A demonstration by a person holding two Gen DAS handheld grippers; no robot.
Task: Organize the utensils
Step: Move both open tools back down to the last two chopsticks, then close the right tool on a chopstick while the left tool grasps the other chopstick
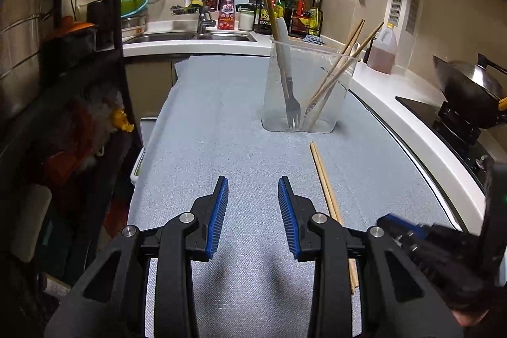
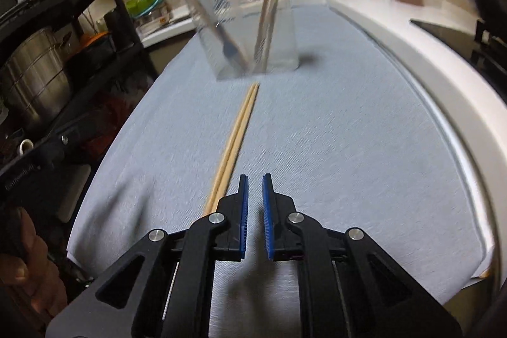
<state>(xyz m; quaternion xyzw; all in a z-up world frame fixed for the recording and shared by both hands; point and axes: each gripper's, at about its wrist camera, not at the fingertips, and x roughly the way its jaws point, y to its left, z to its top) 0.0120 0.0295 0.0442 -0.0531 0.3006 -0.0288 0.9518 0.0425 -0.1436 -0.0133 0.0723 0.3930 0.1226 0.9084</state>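
Several utensils [image 1: 290, 91] in clear holder [image 1: 272, 113]

The grey-covered bench [image 1: 221, 122] lies open between both hand-held grippers and the clear holder [image 1: 304, 91] ahead. A pair of chopsticks [image 2: 236, 135] crosses that stretch. A dark shelf rack [image 1: 104, 59] walls the left edge; the wok [image 1: 469, 84], seemingly clear, sits right.
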